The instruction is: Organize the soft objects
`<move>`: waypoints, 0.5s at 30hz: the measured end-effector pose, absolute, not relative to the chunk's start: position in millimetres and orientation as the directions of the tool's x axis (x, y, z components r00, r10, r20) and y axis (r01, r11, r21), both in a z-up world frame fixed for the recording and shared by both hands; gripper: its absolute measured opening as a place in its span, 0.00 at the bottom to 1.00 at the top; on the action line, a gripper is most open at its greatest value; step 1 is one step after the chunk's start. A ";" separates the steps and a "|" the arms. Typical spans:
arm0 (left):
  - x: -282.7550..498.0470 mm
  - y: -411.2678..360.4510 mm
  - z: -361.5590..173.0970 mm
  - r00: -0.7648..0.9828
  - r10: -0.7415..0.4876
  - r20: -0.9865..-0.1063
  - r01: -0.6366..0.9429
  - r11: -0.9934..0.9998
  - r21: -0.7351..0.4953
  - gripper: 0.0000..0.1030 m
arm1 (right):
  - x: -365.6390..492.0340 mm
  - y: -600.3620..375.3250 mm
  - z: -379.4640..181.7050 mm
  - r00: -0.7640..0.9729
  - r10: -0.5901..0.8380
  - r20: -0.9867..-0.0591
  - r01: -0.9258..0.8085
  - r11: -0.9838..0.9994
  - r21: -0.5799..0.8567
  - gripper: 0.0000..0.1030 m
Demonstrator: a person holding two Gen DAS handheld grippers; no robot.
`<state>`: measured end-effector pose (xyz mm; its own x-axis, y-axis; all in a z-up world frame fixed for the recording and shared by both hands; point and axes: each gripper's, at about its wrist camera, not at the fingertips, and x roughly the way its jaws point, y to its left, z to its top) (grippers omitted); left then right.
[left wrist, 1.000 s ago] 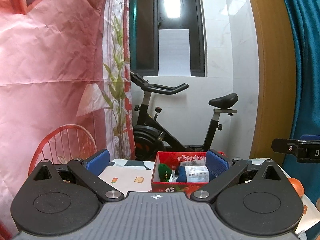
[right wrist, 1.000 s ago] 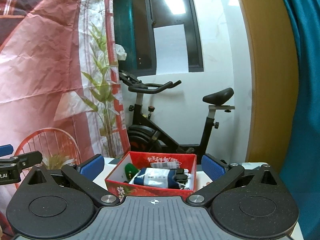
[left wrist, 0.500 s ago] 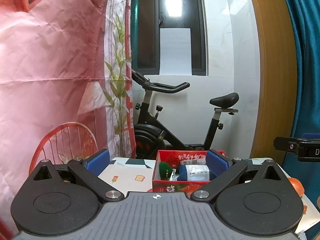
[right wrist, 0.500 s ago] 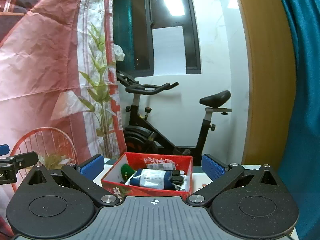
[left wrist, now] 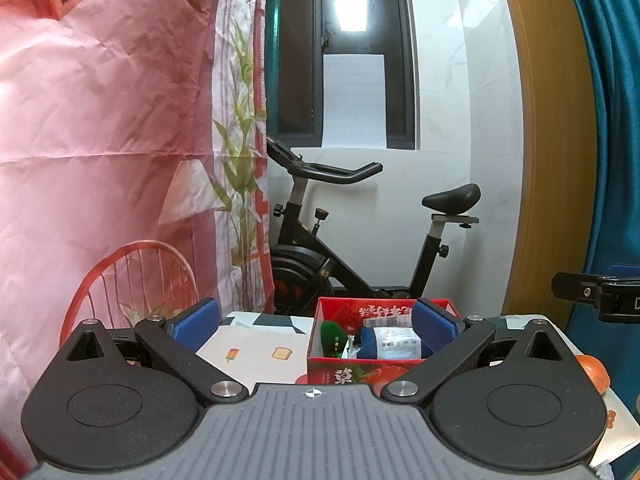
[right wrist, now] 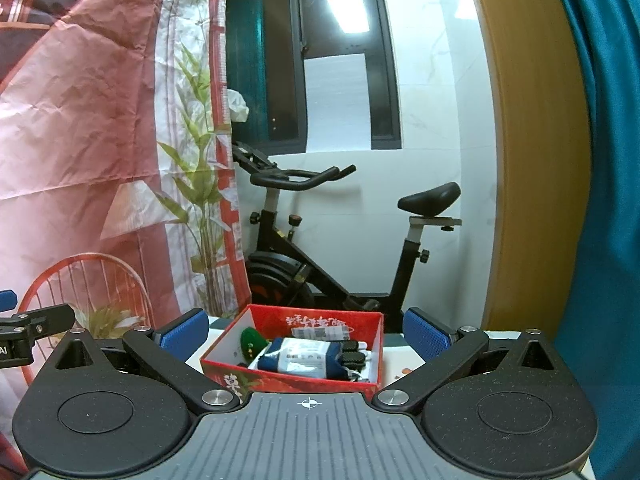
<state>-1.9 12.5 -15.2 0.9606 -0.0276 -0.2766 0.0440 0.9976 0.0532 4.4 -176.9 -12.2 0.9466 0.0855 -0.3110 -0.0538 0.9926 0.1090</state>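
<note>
So the red box [right wrist: 294, 360] is sitting on the table [left wrist: 256, 354] with the soft stuff already inside: a dark blue bundle with a white label [right wrist: 304, 362] lying across the middle, a green thing [right wrist: 251, 342] tucked in at about 9 o'clock of it, a clear packet with print [right wrist: 320, 333] propped against the back wall at 12 o'clock, and some small black bits [right wrist: 354, 358] at 3 o'clock. Guessing it's all laid flat and snug so it stays below the rim. Right gripper [right wrist: 306, 334] is hanging back, level and pointed straight at the box, tongs spread wide with nothing between them. Left gripper [left wrist: 314, 326] is the same deal, spread and empty, with the box off at its 1 o'clock, so its right pad overlaps the box in that view but I don't think it's touching. There's an orange thing [left wrist: 596, 372] on the table at the far 3 o'clock edge of the left view, can't tell what it is, could be the next item to put away. Behind it all at 12 o'clock is an exercise bike [right wrist: 340, 240], with a pink printed sheet [left wrist: 100, 140] hanging at 9 to 10 o'clock.
</note>
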 end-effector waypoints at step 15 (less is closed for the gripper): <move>-1.7 16.2 -16.1 0.956 -0.022 -0.292 0.036 0.999 0.040 1.00 | 3.2 -179.2 -12.5 0.947 0.083 -0.311 -0.054 0.993 0.100 1.00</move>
